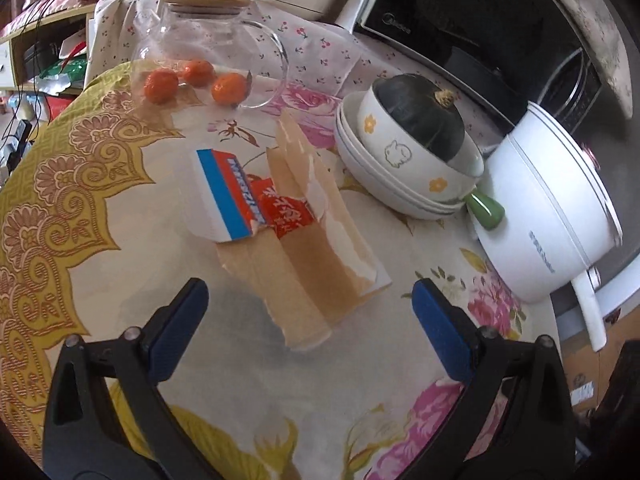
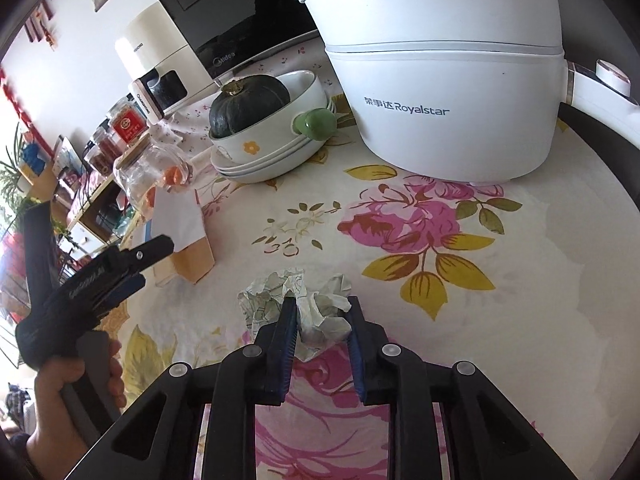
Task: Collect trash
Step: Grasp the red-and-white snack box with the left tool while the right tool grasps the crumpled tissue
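The right gripper [image 2: 322, 306] has its blue-padded fingers [image 2: 286, 332] drawn close together on a crumpled wad of pale green-and-white paper [image 2: 296, 300], which lies on the flowered cloth of the surface [image 2: 500, 280]; the pads press the middle of the wad, with crumpled folds bulging out to either side and ahead of the tips. The left gripper [image 1: 310, 292] has its fingers [image 1: 180, 312] spread wide with nothing between them, hanging over a second heap of litter: torn brown paper strips [image 1: 308, 280] lying folded over one another, a red wrapper [image 1: 286, 212] tucked among them, and a flattened carton with blue, white and orange bands [image 1: 224, 196] resting against their far edge. In the right wrist view the same gripper shows at the left edge, held in a person's hand [image 2: 76, 392], near what appears to be the same brown-and-white paper heap, though the fisheye edge makes that hard to confirm. Beyond the litter stands a lidded glass jar [image 1: 212, 52] with three small oranges [image 1: 162, 86] seen at its base. To the right of the litter is a stack of white dishes [image 1: 400, 196] topped by a flower-printed bowl [image 1: 400, 148] holding a dark green squash [image 1: 420, 112], with a green knob [image 1: 486, 210] poking out at the stack's side. Just beside the dishes sits a white Royalstar electric pot [image 2: 440, 100], and a black microwave [image 1: 460, 20] stands behind.
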Demonstrator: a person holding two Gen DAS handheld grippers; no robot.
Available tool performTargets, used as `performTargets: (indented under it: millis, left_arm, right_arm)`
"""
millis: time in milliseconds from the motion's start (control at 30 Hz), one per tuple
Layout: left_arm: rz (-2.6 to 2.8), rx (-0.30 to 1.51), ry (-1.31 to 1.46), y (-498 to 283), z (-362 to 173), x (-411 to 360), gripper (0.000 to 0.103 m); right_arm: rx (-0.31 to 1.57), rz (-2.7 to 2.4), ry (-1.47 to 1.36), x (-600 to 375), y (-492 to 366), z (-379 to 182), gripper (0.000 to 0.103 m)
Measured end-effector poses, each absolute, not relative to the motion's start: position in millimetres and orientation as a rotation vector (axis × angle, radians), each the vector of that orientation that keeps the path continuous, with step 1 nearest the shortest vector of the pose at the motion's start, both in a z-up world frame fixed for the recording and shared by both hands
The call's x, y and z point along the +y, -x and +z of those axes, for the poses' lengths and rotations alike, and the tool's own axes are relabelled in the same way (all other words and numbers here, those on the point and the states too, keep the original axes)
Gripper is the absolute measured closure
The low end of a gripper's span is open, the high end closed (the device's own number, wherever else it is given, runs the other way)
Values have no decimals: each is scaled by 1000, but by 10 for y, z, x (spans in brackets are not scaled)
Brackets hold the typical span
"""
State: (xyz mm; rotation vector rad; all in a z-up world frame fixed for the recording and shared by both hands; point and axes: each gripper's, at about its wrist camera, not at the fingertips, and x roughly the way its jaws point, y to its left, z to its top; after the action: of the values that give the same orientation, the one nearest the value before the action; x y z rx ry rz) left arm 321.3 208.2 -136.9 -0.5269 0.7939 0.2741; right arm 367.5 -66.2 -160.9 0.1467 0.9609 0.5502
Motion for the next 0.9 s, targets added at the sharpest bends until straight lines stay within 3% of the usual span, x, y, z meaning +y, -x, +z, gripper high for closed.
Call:
performTargets:
  millis: [67, 233, 433, 533, 900]
  left_arm:
    - [286, 765, 562, -3248, -1386, 2118, 13]
    - [281, 765, 598, -3319, -1437, 2162, 60]
    - [193, 787, 580, -3187, -1374, 2144, 86]
    - [158, 817, 518, -3089, -1298, 2076, 93]
    - [33, 879, 332, -2397, -984, 1641, 95]
  right_arm:
    - [964, 546, -144, -675, -3692, -1629, 79]
    - [961, 541, -137, -678, -3688, -1615, 79]
    - [966, 519, -110, -702, -3582, -1565, 79]
    - [959, 504, -105, -777, -3490, -1476, 79]
    - [956, 435, -41, -1095, -2886, -1056, 79]
